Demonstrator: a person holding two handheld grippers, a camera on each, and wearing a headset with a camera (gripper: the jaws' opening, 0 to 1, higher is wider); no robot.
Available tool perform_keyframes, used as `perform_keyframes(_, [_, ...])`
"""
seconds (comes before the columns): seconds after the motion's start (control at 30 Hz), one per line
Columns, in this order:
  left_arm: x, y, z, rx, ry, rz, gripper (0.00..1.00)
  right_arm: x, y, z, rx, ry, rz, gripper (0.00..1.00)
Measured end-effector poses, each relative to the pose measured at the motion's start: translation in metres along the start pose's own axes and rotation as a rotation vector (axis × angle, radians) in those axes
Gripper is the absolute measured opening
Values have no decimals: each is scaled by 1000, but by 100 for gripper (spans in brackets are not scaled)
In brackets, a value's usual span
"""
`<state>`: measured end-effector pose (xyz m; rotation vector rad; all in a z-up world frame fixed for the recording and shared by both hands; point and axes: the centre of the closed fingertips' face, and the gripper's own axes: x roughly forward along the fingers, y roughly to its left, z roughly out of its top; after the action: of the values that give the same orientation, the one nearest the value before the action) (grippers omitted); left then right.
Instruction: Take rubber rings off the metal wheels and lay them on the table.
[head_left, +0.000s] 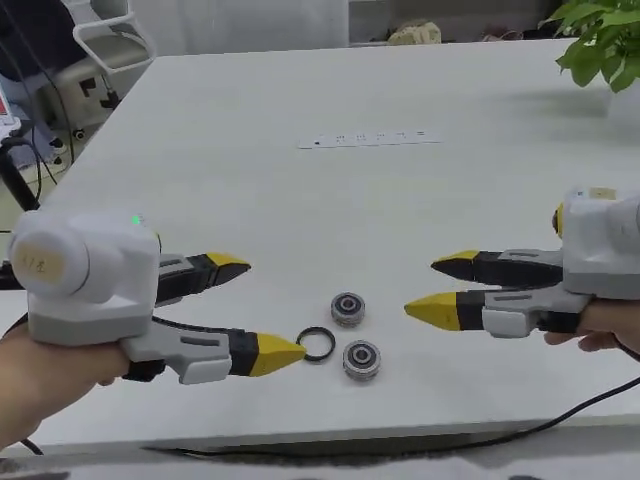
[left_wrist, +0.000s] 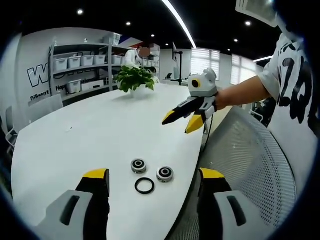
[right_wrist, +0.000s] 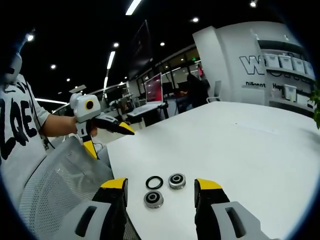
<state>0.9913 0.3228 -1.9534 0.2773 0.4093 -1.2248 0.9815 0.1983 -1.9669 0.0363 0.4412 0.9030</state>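
Head view: the left gripper (head_left: 272, 308) has its yellow-tipped fingers (head_left: 272, 352) spread wide and holding nothing, the lower tip just beside the loose rubber ring (head_left: 316, 344) but apart from it. The right gripper (head_left: 421, 288) faces it from the other side, fingers (head_left: 438, 311) also spread and empty, hanging above the bench (head_left: 300, 200). Between the two sets of tips the ring lies flat on the bench, with the far wheel (head_left: 347, 308) and the near wheel (head_left: 361, 360) just to its right, all three close together near the front edge. Whether those wheels carry rings I cannot tell.

Left gripper view frames the ring (left_wrist: 144, 185) and both wheels (left_wrist: 138, 165) (left_wrist: 165, 174) between the left gripper's (left_wrist: 154, 174) own parted tips, with the right gripper (left_wrist: 177, 126) open beyond them. Right gripper view shows the same trio, ring (right_wrist: 154, 182) and wheels (right_wrist: 177, 180) (right_wrist: 153, 199), between that gripper's (right_wrist: 160, 184) open tips, the left gripper (right_wrist: 112, 143) spread behind.

Farther out, a pale marked strip (head_left: 370, 138) lies mid-bench, a potted plant (head_left: 600, 45) stands at the far right corner, a cable (head_left: 560, 415) trails off the front edge, and a mesh chair (left_wrist: 250, 160) sits by the bench.
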Motion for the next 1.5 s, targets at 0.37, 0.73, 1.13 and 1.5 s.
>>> perform_keyframes(0.37, [-5, -3, -7, 0, 14, 21, 74, -7, 16, -19, -98, 65, 4, 64])
perform_keyframes(0.73, [-13, -1, -9, -16, 6, 42, 76, -13, 21, -26, -177, 116, -5, 72])
perform_keyframes(1.13, [-16, -3, -11, -20, 9, 48, 77, -15, 20, -33, -199, 140, -17, 76])
perform_keyframes(1.5, [-13, -5, -16, -20, 24, 47, 77, -16, 18, -38, -215, 157, -28, 76])
